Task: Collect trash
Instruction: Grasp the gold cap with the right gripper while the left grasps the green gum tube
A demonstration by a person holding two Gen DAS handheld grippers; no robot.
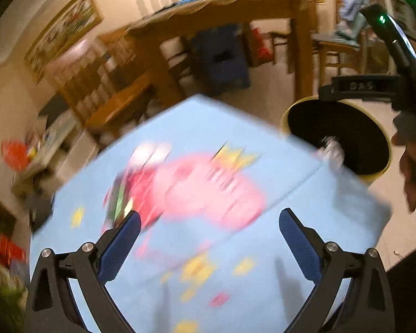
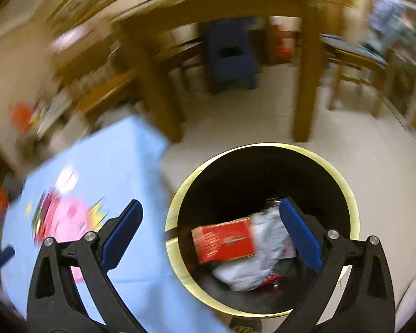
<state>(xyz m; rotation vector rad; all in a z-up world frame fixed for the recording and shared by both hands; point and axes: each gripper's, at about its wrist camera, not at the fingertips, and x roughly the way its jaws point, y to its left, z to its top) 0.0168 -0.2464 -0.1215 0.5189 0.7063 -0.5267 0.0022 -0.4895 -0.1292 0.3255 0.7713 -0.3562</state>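
Both grippers gape empty: the right gripper (image 2: 210,238) hangs over the yellow-rimmed bin (image 2: 177,208) at lower centre, where a red box (image 2: 224,242) and white wrapper (image 2: 266,252) lie, while the left gripper (image 1: 209,245) hovers over the blue table (image 1: 263,291), probably seeking more trash.

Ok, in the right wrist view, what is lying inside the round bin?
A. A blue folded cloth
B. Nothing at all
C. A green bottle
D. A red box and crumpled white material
D: looking down into the bin, a red box lies against crumpled white material at the bottom.
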